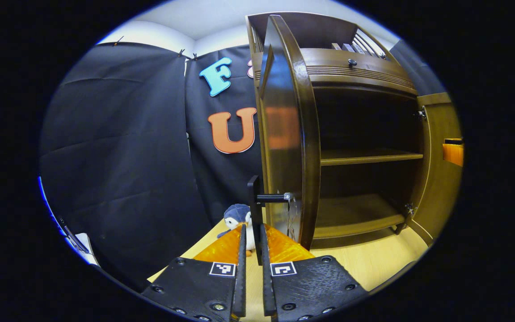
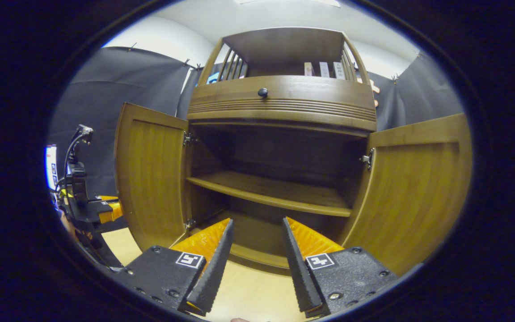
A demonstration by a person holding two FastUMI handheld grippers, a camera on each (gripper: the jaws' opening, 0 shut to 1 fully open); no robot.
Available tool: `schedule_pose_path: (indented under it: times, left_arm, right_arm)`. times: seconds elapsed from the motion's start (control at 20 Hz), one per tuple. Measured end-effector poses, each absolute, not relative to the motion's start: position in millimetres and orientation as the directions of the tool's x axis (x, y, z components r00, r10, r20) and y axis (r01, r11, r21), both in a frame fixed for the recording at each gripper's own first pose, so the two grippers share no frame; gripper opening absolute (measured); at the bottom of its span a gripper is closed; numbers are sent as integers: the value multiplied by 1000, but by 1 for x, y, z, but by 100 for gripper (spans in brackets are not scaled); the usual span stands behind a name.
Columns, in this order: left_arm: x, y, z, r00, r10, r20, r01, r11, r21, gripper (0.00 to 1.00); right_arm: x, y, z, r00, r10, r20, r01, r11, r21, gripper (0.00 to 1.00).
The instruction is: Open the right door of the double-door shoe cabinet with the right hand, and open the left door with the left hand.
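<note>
In the right gripper view the brown wooden shoe cabinet stands straight ahead with both doors swung wide. Its left door and right door show their inner faces, and two bare shelves lie between them. My right gripper is open in front of the lower shelf, touching nothing. In the left gripper view the left door is seen edge-on. My left gripper is shut on its black bar handle. The left gripper also appears beside that door, held by a hand.
A drawer with a black knob tops the cabinet, with a railed shelf above it. A small penguin plush sits on the pale wood floor behind the left door. The right door and an orange gripper part are at the far right.
</note>
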State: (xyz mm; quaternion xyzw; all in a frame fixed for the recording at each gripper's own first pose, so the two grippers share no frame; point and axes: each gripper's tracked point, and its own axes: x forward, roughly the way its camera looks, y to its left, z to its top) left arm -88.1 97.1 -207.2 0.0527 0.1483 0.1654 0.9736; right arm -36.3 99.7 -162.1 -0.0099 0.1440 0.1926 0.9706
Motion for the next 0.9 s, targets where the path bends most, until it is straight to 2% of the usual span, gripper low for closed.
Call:
schedule_pose_path:
  times: [0.15, 0.2, 0.25, 0.3, 0.35, 0.4, 0.55, 0.8, 0.85, 0.9]
  left_arm:
    - [-89, 101, -205, 906, 321, -275, -293, 946, 139, 14]
    - [-93, 106, -203, 903, 339, -263, -307, 939, 154, 14]
    - [-94, 111, -202, 901, 350, -257, -316, 934, 165, 14]
    - [-100, 120, -203, 892, 375, -251, -339, 924, 175, 22]
    - [-103, 126, -203, 888, 387, -249, -351, 920, 176, 7]
    - [-104, 130, -204, 883, 398, -250, -364, 915, 171, 6]
    - [-106, 133, -202, 868, 428, -252, -402, 903, 151, 6]
    - [-98, 118, -182, 900, 391, -194, -382, 920, 85, 7]
    - [-92, 113, -179, 908, 377, -180, -369, 926, 78, 22]
    - [-89, 105, -175, 917, 358, -175, -352, 934, 65, 24]
  right_arm:
    - [-37, 109, -163, 882, 372, -289, -378, 925, 35, 70]
    - [-37, 111, -163, 882, 369, -292, -377, 926, 33, 75]
    - [-37, 114, -163, 881, 370, -294, -377, 925, 33, 70]
    - [-37, 117, -163, 881, 370, -293, -378, 925, 32, 70]
    - [-37, 120, -162, 882, 370, -292, -378, 925, 31, 70]
    - [-36, 123, -162, 881, 373, -292, -381, 924, 32, 75]
    - [-32, 129, -158, 881, 376, -288, -382, 923, 37, 75]
    - [-24, 113, -142, 902, 341, -266, -339, 939, 54, 75]
    - [-23, 109, -139, 906, 332, -262, -330, 942, 55, 75]
    - [-22, 104, -136, 911, 322, -256, -319, 946, 54, 75]
